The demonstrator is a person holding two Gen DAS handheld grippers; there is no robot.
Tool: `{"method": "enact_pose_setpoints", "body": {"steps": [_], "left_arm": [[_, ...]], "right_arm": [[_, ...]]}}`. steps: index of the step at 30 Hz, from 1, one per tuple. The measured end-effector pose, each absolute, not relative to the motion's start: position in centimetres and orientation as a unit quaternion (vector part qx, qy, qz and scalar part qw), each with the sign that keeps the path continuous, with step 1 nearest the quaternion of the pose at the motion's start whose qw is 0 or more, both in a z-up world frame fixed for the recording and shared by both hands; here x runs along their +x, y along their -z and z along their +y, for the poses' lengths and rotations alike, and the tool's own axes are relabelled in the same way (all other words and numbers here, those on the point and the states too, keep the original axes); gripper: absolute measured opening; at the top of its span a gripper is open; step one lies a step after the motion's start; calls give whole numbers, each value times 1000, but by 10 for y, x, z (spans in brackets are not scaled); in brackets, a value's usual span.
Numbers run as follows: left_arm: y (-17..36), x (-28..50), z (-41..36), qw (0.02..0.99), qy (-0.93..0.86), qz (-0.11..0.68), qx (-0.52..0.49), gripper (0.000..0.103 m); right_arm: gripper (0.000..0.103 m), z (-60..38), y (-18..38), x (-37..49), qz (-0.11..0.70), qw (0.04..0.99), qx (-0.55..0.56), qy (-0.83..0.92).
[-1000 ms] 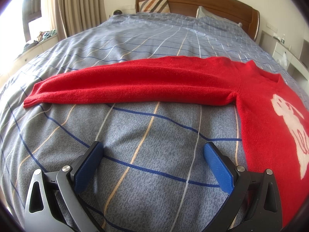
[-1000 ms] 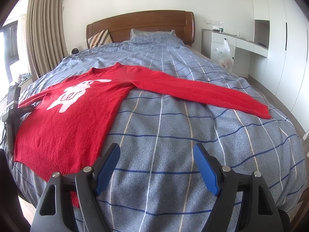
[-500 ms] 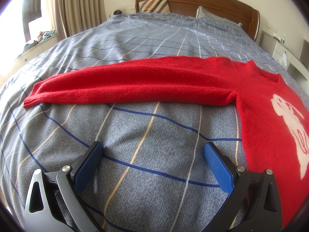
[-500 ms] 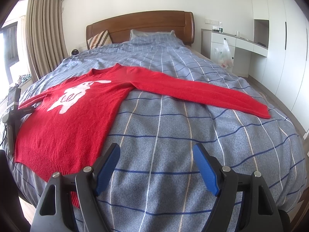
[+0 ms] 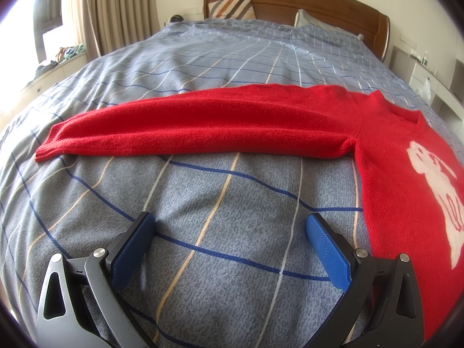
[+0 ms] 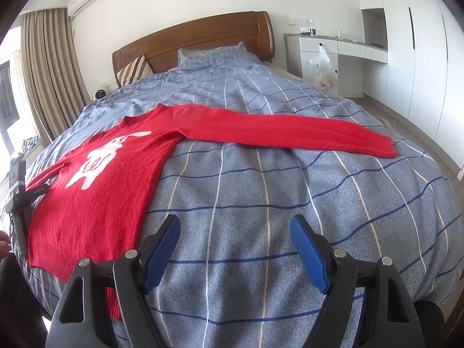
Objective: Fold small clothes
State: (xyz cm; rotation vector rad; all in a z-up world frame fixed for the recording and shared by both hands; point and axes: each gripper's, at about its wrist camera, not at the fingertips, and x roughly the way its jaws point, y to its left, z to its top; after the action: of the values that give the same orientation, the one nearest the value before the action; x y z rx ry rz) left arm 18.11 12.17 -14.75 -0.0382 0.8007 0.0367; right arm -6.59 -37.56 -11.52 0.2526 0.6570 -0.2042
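Red knitted sweater with white animal motif (image 5: 391,156): right half cut off in left wrist view; motif lettering illegible.

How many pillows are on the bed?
2, both against the wooden headboard: a striped pillow on the window side, and a checked pillow matching the bedspread beside it. More could be hidden under the covers.

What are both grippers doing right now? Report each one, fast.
Left gripper: open, holding nothing, over the bedspread beside the red sweater.
Right gripper: open, holding nothing, over bare bedspread.
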Motion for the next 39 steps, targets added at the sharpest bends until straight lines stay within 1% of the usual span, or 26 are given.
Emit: {"method": "enact_pose_setpoints", "body": {"steps": [4,7,11,14,15,16,18,19,21,23,24,25,28,32,33,36,39], "left_arm": [[147,181,122,920,-18,390,-17,103],[147,181,123,921,-17,390,-19,103],[148,186,120,916,-19,400,-14,103],[148,188,117,915,-23,402,-6,103],[147,188,117,915,-23,402,-7,103],[147,188,118,914,-21,405,-10,103],[145,190,121,905,-15,425,-21,103],[144,191,123,899,-13,437,-30,103],[141,189,124,890,-7,455,-34,103],[137,183,123,883,1,468,-33,103],[134,176,124,882,4,469,-38,103],[131,168,126,885,11,463,-48,103],[127,146,135,899,28,432,-72,103],[141,130,142,912,31,404,-66,103],[142,125,140,917,34,392,-58,103],[143,125,136,919,29,391,-40,103],[146,128,137,921,30,387,-41,103]], "right_arm": [[77,-414,106,-74,304,923,216,96],[77,-467,104,-79,278,894,336,104],[77,-530,132,-78,247,818,510,98],[76,-560,145,-64,216,784,573,101],[73,-567,147,-57,207,778,584,101],[66,-573,148,-50,212,772,588,113],[59,-581,155,-40,222,748,604,165],[58,-584,157,-35,217,740,612,176],[56,-587,155,-24,212,745,604,189],[42,-589,152,-11,214,760,580,201],[20,-591,151,-5,220,766,568,206],[6,-593,151,2,234,769,555,213],[6,-594,134,18,251,785,519,227],[6,-554,53,74,237,867,399,182],[6,-534,32,93,235,886,367,160],[6,-454,-16,156,242,927,277,75],[5,-357,-26,210,265,943,204,-9]]}}
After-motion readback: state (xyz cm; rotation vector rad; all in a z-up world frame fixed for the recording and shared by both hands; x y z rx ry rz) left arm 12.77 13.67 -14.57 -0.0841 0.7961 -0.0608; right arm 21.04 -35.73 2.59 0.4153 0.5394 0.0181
